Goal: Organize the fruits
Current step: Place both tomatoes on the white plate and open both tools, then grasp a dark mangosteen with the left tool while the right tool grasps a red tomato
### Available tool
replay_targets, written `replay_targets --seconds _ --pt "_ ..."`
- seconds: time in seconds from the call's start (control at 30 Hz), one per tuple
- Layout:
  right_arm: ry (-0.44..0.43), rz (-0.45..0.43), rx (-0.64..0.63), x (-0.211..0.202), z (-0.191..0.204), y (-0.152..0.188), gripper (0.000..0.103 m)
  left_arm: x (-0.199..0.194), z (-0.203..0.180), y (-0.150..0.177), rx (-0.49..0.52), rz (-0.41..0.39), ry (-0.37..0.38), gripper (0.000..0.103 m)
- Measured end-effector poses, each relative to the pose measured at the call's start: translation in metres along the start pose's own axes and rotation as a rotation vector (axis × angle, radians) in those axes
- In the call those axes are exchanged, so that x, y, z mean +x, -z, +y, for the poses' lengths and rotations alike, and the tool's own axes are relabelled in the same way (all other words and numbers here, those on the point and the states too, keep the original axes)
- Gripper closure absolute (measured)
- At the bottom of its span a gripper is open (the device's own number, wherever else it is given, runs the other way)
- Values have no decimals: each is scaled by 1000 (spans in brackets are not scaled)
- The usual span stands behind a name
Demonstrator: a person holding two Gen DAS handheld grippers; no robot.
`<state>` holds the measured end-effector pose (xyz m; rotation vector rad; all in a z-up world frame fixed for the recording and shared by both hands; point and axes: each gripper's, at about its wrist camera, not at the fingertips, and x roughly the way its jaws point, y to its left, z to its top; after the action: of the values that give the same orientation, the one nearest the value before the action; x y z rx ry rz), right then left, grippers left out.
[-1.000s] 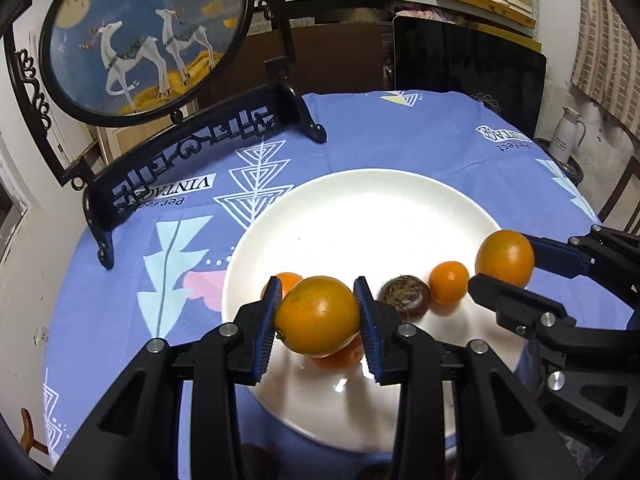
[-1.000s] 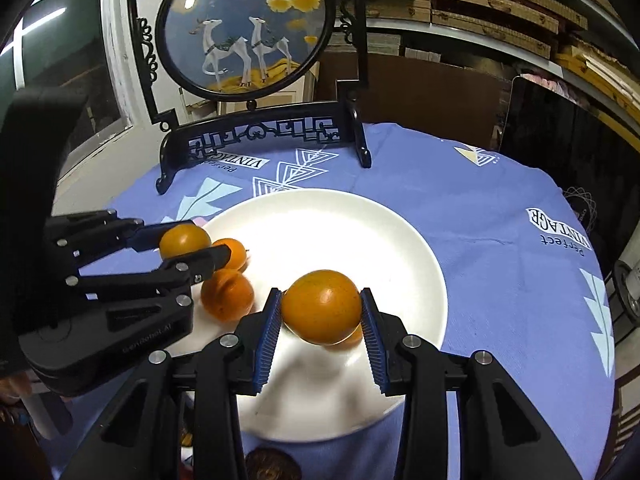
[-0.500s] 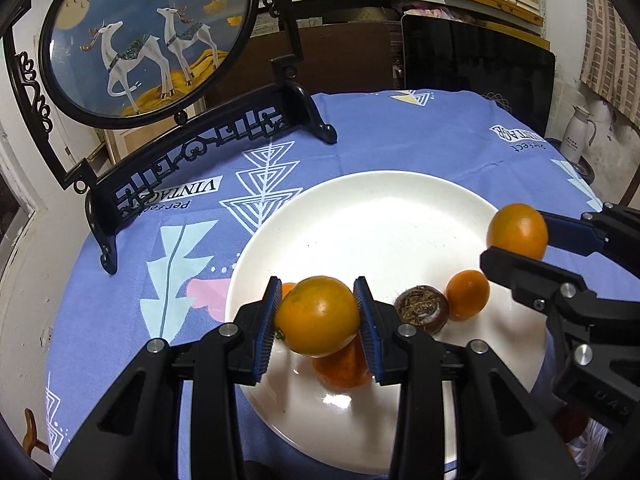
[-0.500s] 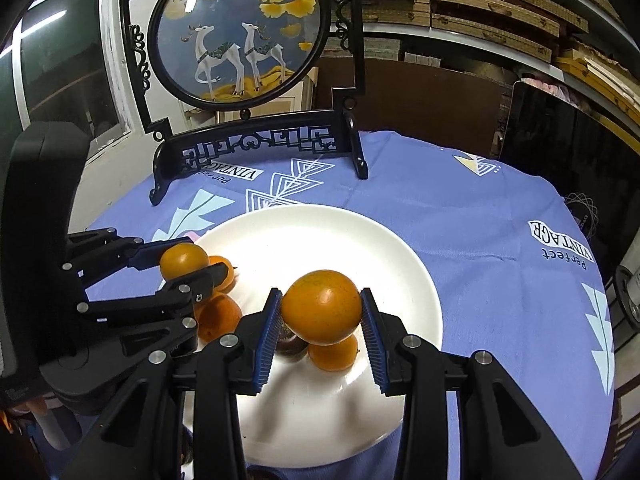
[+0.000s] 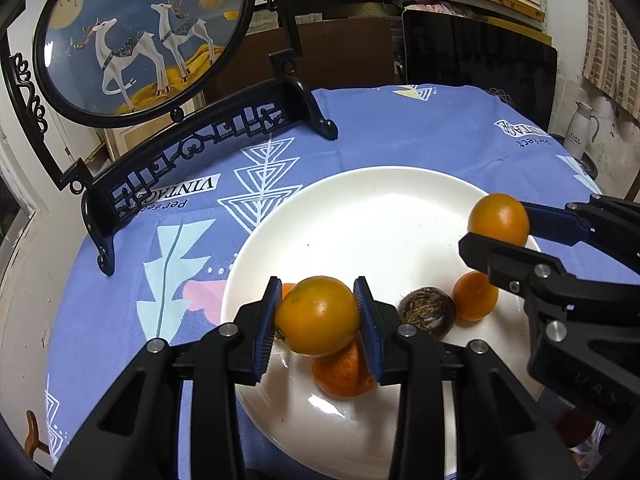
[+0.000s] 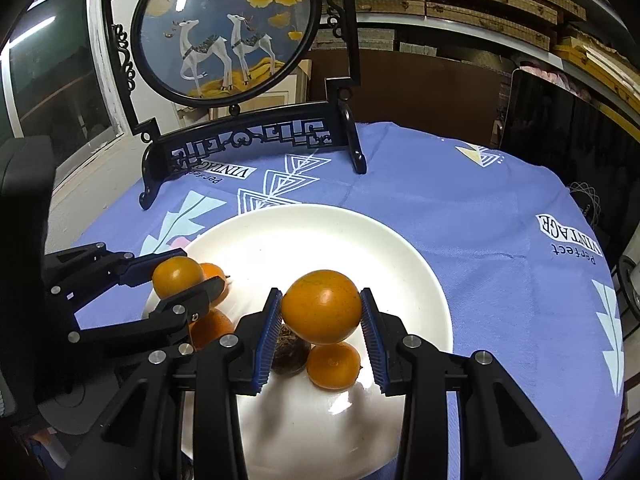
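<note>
My left gripper (image 5: 318, 300) is shut on a large orange (image 5: 316, 320), held just above the near left part of the white plate (image 5: 360, 184). My right gripper (image 6: 321, 300) is shut on a second large orange (image 6: 322, 312) over the plate's (image 6: 320, 216) near side. In the left wrist view this second orange (image 5: 498, 220) hangs at the plate's right rim. On the plate lie a small orange (image 5: 476, 296), a brown wrinkled fruit (image 5: 428, 312) and another orange (image 5: 344, 372). A further one is partly hidden behind my left finger.
A round deer picture in a black carved stand (image 5: 140, 36) rises at the far left of the blue cloth (image 5: 420, 132). A dark chair back (image 5: 480, 68) stands behind the table. A white jug (image 5: 582, 130) sits off to the right.
The right gripper has shifted slightly across the plate with its orange, so the small orange and brown fruit now show beneath it. Both grips are unchanged.
</note>
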<state>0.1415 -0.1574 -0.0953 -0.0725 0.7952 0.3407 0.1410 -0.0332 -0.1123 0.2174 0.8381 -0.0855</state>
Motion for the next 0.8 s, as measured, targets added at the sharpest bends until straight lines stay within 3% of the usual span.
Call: replay_targets --seconds 0.13,0.2,0.23,0.3,0.73,0.8 --pt "7 14 0 7 -1 -1 63 5 2 0 -7 13 -6 66" --pt "6 23 4 10 -1 0 63 6 4 0 -12 14 -13 58" --pt "1 22 9 10 -2 0 62 5 4 0 -16 10 -16 47" --pt "8 -6 21 4 -3 0 49 2 8 0 -27 -6 -26 38" --pt "-11 -20 41 -48 -1 16 44 -46 18 19 -36 -36 -18 37" --pt "-14 -22 40 -58 3 23 39 -58 23 25 -38 -42 -9 34"
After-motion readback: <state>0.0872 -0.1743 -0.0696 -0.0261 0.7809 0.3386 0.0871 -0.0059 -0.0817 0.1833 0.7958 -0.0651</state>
